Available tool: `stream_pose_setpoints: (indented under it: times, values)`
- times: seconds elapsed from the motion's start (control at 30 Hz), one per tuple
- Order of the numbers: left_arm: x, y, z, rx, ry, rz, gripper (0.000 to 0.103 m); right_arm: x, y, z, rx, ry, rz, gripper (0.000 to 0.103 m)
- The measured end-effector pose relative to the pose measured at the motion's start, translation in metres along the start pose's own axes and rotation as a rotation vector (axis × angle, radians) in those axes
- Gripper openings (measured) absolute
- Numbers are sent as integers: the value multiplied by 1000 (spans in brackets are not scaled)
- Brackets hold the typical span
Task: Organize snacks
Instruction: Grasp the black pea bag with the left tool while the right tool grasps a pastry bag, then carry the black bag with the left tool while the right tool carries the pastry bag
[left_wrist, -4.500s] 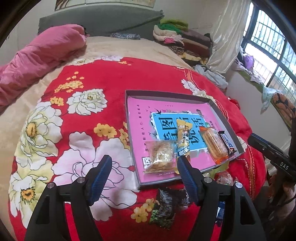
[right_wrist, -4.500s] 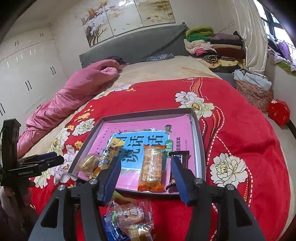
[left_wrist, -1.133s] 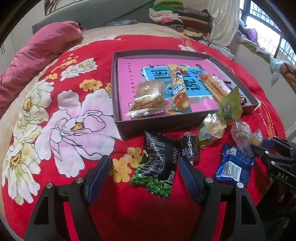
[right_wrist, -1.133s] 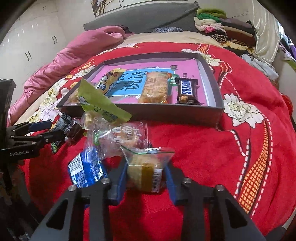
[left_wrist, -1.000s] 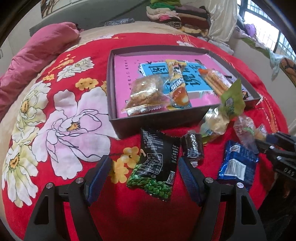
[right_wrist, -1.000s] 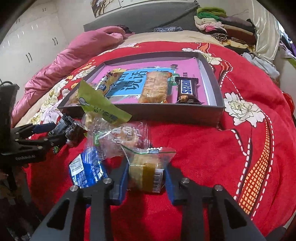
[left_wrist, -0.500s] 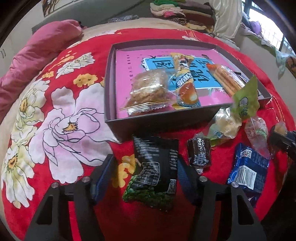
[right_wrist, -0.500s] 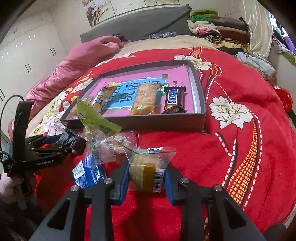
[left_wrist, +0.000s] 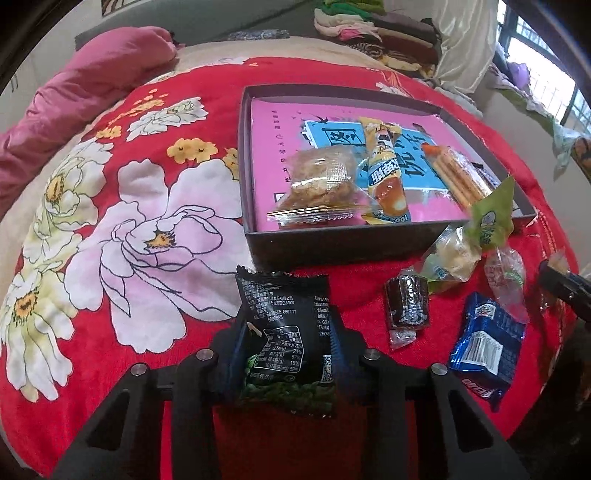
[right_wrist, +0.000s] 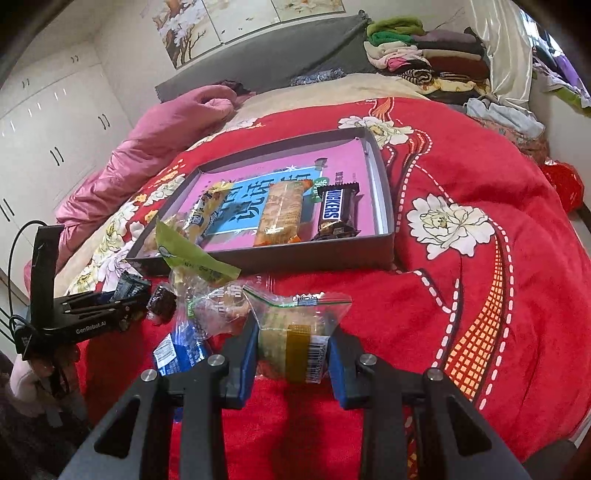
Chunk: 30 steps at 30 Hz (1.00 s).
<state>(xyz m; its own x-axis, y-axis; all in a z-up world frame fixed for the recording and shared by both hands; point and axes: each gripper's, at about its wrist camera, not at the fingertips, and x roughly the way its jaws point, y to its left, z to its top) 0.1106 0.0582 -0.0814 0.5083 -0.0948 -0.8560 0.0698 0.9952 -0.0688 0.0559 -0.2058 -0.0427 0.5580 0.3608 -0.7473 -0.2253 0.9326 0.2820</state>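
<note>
A grey box (left_wrist: 332, 243) with a pink lining lies on the red bed cover and holds several snacks, among them a Snickers bar (right_wrist: 336, 212). My left gripper (left_wrist: 286, 347) is shut on a black pea snack packet (left_wrist: 286, 332) just in front of the box. My right gripper (right_wrist: 291, 350) is shut on a clear bag with a yellow cake (right_wrist: 295, 336), lifted off the cover. Loose snacks lie in front of the box: a dark roll (left_wrist: 406, 306), a blue packet (left_wrist: 485, 339) and clear bags with a green label (left_wrist: 491, 218).
A pink duvet (right_wrist: 147, 147) lies at the far left of the bed. Folded clothes (right_wrist: 417, 55) are stacked at the headboard. The bed's right edge drops to the floor near a red bag (right_wrist: 563, 181).
My left gripper has closed on the black packet. My right gripper has risen with the clear bag in it and now looks down on the box from higher.
</note>
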Motion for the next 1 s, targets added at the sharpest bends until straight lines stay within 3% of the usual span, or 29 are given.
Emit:
stream_pose_setpoints:
  times: [0.43, 1.0]
  values:
    - [-19, 13, -6, -84, 2, -59, 38, -1, 1, 2, 3, -9, 69, 33]
    - [-60, 9, -5, -132, -64, -112, 38, -6, -3, 7, -5, -45, 65, 33]
